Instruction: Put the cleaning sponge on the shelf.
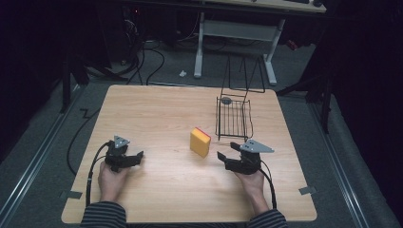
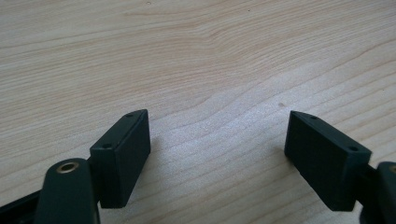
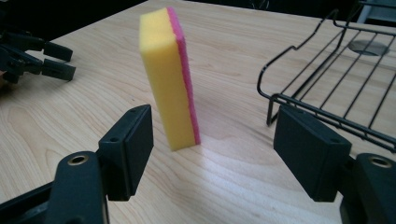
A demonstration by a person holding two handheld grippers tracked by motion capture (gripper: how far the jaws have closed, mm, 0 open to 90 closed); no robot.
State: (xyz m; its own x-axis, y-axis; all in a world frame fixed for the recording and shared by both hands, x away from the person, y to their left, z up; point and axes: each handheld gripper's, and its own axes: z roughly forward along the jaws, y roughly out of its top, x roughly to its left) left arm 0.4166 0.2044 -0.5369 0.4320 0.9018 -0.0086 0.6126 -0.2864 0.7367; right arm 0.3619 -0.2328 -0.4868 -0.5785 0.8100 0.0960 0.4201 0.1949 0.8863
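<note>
With our right gripper (image 3: 212, 154) gaping wide and empty just short of the yellow-and-pink sponge (image 3: 169, 77) standing on edge beside the wire rack (image 3: 336, 74), one jaw could clip and topple it.

A light wooden table (image 1: 157, 109) stands on a grey carpeted floor (image 1: 43, 142) in a dark room. At twelve o'clock beyond it stands a desk with a white frame (image 1: 235, 31). Black cables (image 1: 142, 59) lie on the floor at eleven o'clock. Light falls mostly on the tabletop.
</note>
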